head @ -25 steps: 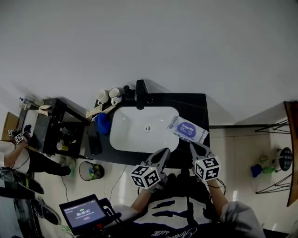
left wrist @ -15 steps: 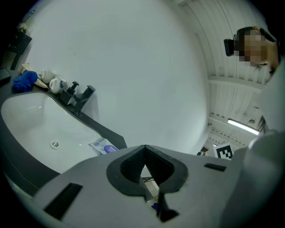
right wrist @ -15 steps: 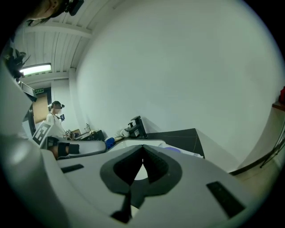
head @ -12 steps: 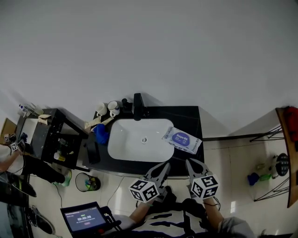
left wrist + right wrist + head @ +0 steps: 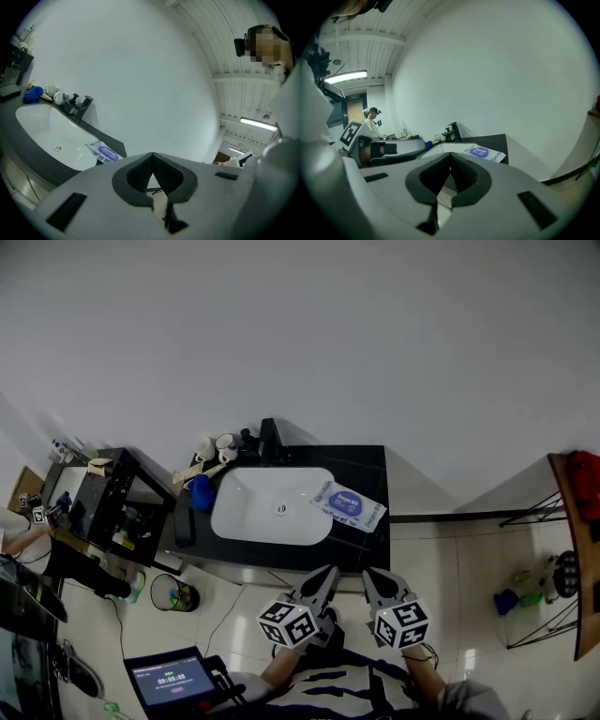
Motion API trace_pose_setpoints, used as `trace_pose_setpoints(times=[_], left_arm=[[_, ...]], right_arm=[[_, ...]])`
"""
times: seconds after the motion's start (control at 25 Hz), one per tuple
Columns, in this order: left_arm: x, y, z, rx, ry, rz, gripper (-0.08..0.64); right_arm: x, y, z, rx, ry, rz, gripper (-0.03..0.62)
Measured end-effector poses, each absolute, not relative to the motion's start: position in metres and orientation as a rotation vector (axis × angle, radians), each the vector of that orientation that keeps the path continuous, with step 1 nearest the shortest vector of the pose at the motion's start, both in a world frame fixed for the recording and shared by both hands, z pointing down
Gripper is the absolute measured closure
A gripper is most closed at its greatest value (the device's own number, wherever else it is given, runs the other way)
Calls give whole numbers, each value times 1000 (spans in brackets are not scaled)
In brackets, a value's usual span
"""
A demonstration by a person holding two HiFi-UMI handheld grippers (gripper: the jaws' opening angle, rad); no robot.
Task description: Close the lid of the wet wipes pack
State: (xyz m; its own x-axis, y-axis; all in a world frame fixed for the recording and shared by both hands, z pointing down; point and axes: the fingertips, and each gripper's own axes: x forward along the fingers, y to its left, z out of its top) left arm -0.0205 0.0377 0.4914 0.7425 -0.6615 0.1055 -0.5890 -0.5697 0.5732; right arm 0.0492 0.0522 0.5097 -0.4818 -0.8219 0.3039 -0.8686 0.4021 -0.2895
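The wet wipes pack (image 5: pixel 349 506) is white with a purple oval lid label. It lies flat on the black countertop (image 5: pixel 366 463), just right of the white sink (image 5: pixel 272 505). From this distance I cannot tell whether its lid is up or down. Both grippers hang over the floor in front of the counter, well short of the pack. My left gripper (image 5: pixel 328 575) is shut and holds nothing, and so is my right gripper (image 5: pixel 368 577). The pack (image 5: pixel 105 152) shows small in the left gripper view beyond the left gripper (image 5: pixel 152 157). In the right gripper view the pack (image 5: pixel 483 152) lies ahead of the right gripper (image 5: pixel 450 157).
A black faucet (image 5: pixel 268 439), two cups (image 5: pixel 214 444) and a blue cloth (image 5: pixel 200 493) sit along the sink's back and left. A black cabinet (image 5: pixel 112 502) stands to the left, with a waste bin (image 5: pixel 173 594) on the floor. A wire rack (image 5: pixel 544 615) stands at the right.
The counter and pack have slid up and shrunk in the head view as I stepped back. Both grippers stay shut and have drawn away from the counter edge.
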Motion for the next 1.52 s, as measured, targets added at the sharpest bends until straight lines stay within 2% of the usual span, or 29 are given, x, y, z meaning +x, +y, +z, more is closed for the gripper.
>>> trace_pose_setpoints(times=[0.6,1.08,1.52], left_arm=[[48,201,505,2308,-992,-77,560],[29,231,491,2326,-1017,-106,560],[-35,247,493,2330,-1049,-63,559]], right_arm=[[98,197,509,1421,-2617,687,597],[77,220,494,1366,-2667,675,598],[23,235,485,1401,-2676,653,598]])
